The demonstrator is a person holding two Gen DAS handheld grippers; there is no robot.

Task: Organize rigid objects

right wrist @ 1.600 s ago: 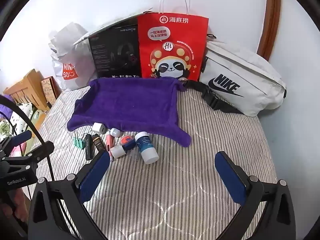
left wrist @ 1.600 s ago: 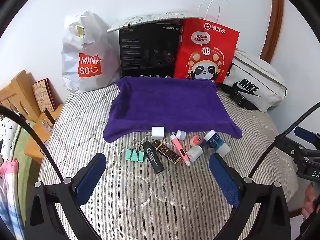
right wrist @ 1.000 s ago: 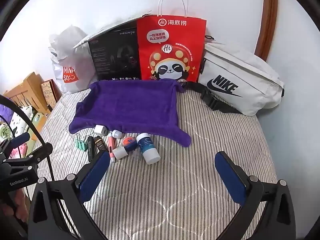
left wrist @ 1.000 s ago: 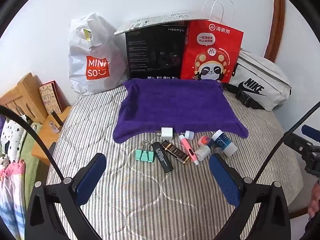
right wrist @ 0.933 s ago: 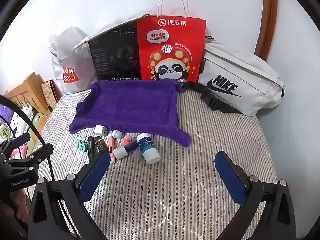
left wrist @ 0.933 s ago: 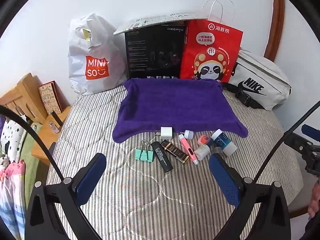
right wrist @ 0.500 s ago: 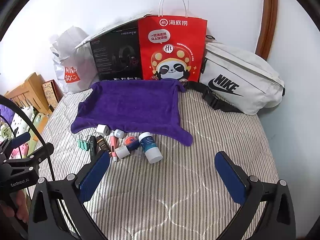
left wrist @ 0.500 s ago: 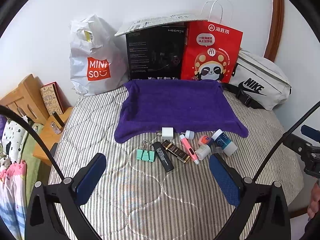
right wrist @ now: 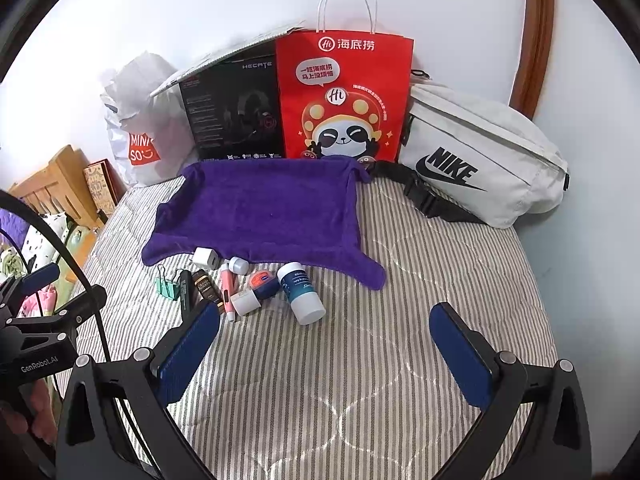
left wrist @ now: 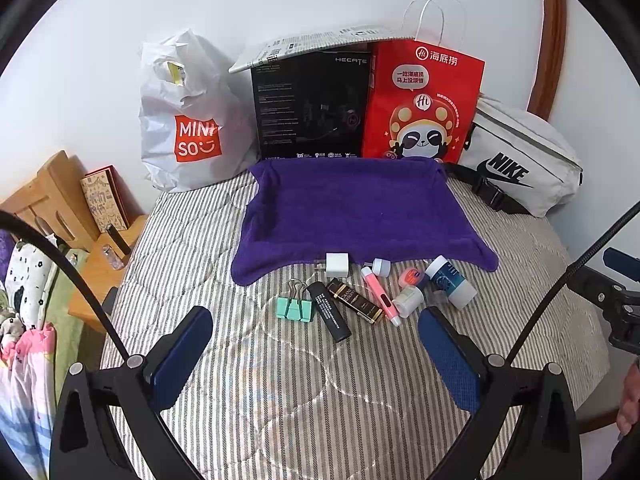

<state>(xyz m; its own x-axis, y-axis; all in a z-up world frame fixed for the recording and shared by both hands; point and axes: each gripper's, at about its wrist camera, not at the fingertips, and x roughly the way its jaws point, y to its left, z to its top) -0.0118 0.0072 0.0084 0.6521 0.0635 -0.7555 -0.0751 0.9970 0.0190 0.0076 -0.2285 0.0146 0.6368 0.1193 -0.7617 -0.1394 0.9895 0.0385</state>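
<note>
Several small rigid items lie in a row on the striped bed in front of a purple towel [left wrist: 360, 208] [right wrist: 264, 208]: a green binder clip [left wrist: 294, 308] [right wrist: 167, 289], a black stick [left wrist: 329, 312], a black-and-gold tube [left wrist: 355, 301], a pink pen [left wrist: 380, 295] [right wrist: 227, 288], a white charger cube [left wrist: 337, 264] [right wrist: 205, 257], a small white cap [left wrist: 382, 267], an orange-and-blue tin [right wrist: 262, 282] and a blue-and-white bottle [left wrist: 450, 282] [right wrist: 301, 292]. My left gripper [left wrist: 316, 344] is open and empty, just short of the row. My right gripper [right wrist: 326, 340] is open and empty, right of the bottle.
A white Miniso bag [left wrist: 188, 120], a black box [left wrist: 312, 108], a red panda bag [left wrist: 424, 104] and a white Nike pouch [left wrist: 520, 168] stand along the wall behind the towel. A wooden bedside stand [left wrist: 52, 200] is at the left bed edge.
Both views have shifted slightly; the item row now sits a little farther right in both views. Nothing was picked up or moved on the bed.
</note>
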